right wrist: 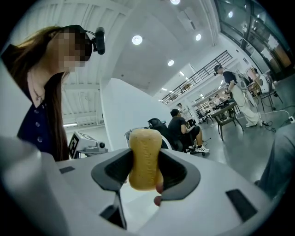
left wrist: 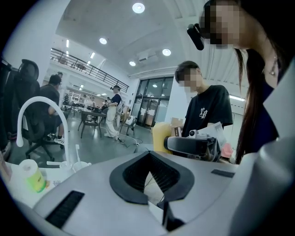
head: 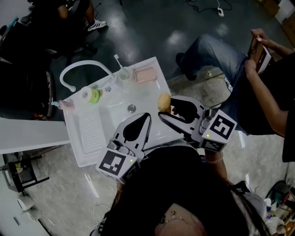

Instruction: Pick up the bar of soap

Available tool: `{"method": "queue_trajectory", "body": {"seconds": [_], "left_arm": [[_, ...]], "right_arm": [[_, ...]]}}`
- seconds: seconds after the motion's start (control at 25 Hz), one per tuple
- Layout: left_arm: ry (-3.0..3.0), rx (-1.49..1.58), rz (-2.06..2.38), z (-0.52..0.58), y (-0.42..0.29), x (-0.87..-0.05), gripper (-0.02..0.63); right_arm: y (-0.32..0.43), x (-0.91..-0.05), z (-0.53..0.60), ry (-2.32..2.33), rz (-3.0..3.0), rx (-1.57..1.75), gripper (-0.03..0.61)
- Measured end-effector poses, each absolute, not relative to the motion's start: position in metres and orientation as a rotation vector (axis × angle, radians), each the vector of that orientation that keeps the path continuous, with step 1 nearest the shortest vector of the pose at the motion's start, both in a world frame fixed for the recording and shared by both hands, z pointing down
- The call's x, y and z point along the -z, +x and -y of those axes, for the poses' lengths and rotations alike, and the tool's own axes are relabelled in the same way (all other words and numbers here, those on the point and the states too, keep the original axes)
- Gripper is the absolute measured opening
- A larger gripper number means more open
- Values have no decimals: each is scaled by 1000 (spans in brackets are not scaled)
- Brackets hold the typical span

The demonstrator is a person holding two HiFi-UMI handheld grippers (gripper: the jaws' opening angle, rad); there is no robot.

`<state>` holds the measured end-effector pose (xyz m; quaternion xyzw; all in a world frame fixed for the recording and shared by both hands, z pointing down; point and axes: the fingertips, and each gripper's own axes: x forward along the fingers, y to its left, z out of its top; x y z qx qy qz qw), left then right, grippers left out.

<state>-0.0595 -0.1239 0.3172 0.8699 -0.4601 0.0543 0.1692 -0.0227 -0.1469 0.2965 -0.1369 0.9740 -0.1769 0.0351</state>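
Soap bar [right wrist: 145, 159] clamped in right claw [head: 166, 107], over sink [head: 148, 92] right edge; looks hard, probably slippery, best squeezed mid-length. Left claw [head: 147, 116] clenched, empty.

I'm looking into an open-plan lab hall, not a home: round ceiling lights [left wrist: 138, 7] set high, a railed gallery [left wrist: 78, 67], tall glass doors [left wrist: 154, 101], people at desks [left wrist: 92, 114] on office chairs [left wrist: 27, 78], cables [head: 203, 6] across a glossy floor [head: 138, 27], and a free-standing mock-up sink [head: 90, 133].
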Motion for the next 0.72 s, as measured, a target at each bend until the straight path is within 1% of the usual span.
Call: {"method": "queue_trajectory", "body": {"seconds": [0.72], "left_arm": [[2466,-143,1320,121,-66,-310,-3]], "right_arm": [[-31,-297,142,-407,-3008,517,186]]}}
